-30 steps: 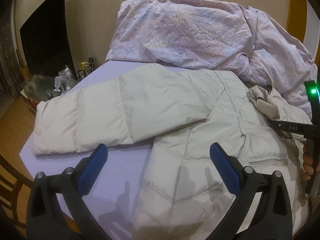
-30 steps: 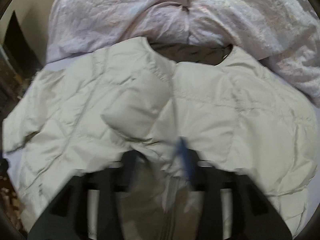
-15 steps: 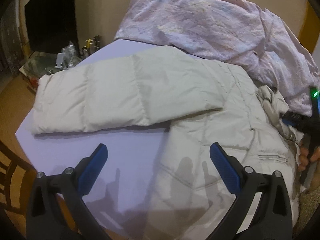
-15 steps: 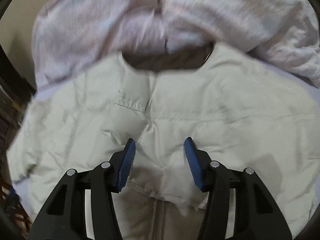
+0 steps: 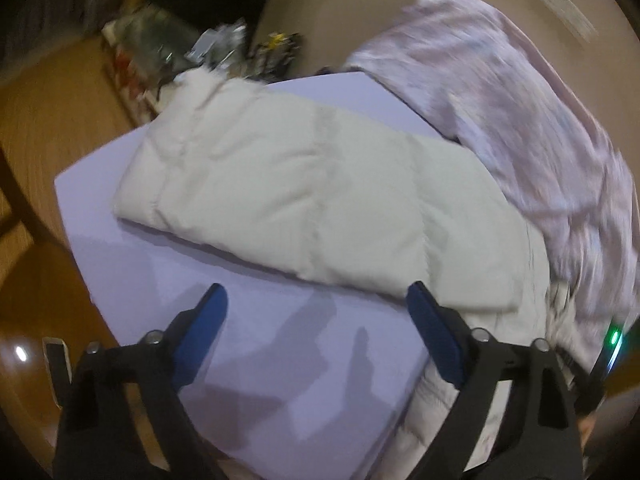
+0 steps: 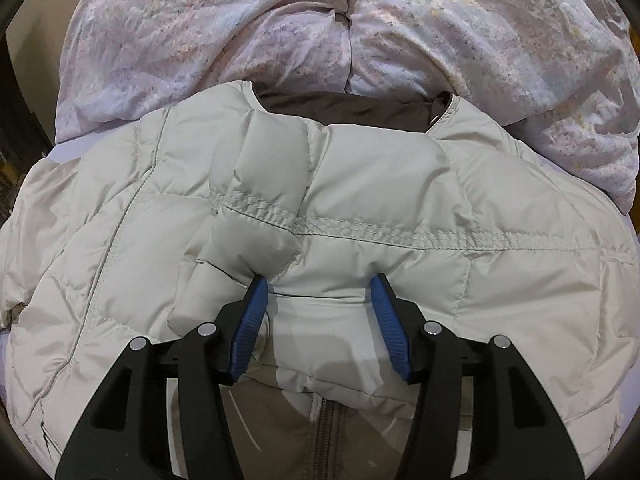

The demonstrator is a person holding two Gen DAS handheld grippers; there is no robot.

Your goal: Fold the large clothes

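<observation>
Right hand-held gripper (image 6: 318, 300) pinches the puffer jacket (image 6: 400, 216) (front fold); left hand-held gripper (image 5: 316, 312), just narrowing, gapes empty beside its sleeve (image 5: 288, 192).

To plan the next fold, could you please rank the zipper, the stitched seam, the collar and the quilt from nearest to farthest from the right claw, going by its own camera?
1. Zipper, just below.
2. Seam, ahead.
3. Collar, beyond.
4. Quilt, farthest.
</observation>
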